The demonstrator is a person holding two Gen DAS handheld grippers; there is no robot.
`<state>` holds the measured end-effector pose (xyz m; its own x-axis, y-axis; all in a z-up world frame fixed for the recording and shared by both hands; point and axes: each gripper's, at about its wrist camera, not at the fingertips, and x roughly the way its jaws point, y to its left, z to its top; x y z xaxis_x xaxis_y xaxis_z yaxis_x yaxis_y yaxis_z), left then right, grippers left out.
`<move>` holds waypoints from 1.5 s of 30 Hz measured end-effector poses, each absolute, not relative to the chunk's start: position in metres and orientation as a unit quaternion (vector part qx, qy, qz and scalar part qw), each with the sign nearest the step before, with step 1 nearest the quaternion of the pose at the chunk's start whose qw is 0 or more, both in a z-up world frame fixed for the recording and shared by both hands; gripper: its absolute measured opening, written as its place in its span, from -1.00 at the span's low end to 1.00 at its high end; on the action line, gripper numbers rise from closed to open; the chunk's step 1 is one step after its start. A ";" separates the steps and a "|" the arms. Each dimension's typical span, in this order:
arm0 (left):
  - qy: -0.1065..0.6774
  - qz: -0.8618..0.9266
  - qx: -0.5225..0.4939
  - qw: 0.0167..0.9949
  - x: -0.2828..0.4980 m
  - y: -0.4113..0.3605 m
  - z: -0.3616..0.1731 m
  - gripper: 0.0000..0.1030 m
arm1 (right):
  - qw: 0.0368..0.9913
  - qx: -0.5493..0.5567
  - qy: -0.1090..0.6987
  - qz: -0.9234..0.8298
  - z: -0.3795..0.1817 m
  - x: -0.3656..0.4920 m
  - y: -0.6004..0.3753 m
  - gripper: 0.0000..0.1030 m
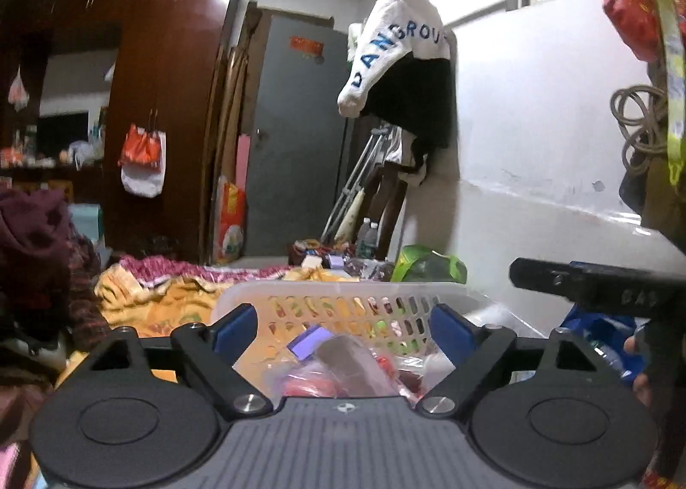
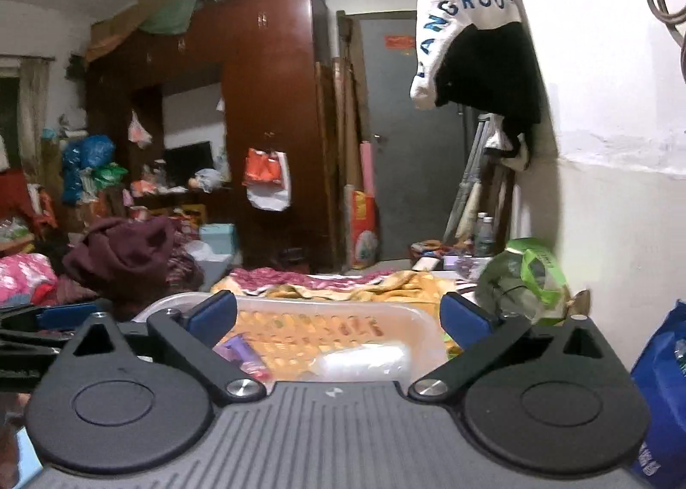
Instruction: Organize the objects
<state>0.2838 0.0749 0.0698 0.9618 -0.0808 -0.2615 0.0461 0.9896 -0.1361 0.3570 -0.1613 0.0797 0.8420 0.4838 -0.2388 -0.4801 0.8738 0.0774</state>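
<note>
A white slotted plastic basket (image 1: 343, 291) sits on the bed in front of both grippers; it also shows in the right wrist view (image 2: 326, 309). It holds a purple packet (image 1: 308, 341), a clear bag with red things (image 1: 326, 377) and a clear plastic bag (image 2: 364, 358). My left gripper (image 1: 343, 328) is open and empty above the basket's near side. My right gripper (image 2: 338, 317) is open and empty, also above the near side. The right gripper's finger shows at the right of the left wrist view (image 1: 600, 283).
An orange patterned blanket (image 2: 364, 287) covers the bed. A green bag (image 2: 531, 279) lies by the white wall and a blue bag (image 2: 660, 369) at the right. A maroon garment (image 2: 124, 253) is piled at the left. A brown wardrobe (image 2: 266, 111) and grey door stand behind.
</note>
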 end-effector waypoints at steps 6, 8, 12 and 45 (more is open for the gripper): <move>0.105 0.005 -0.032 0.994 0.245 0.073 0.075 0.92 | 0.959 0.033 0.124 0.251 0.079 0.323 -0.189 1.00; 0.096 0.006 -0.017 0.995 0.231 0.070 0.073 0.92 | 0.968 0.022 0.108 0.227 0.074 0.314 -0.193 1.00; 0.097 0.013 0.008 0.995 0.217 0.060 0.074 0.92 | 0.976 -0.005 0.076 0.202 0.061 0.299 -0.199 1.00; 0.140 0.003 0.013 0.990 0.211 0.034 0.058 0.92 | 0.960 -0.006 0.140 0.242 0.040 0.290 -0.210 1.00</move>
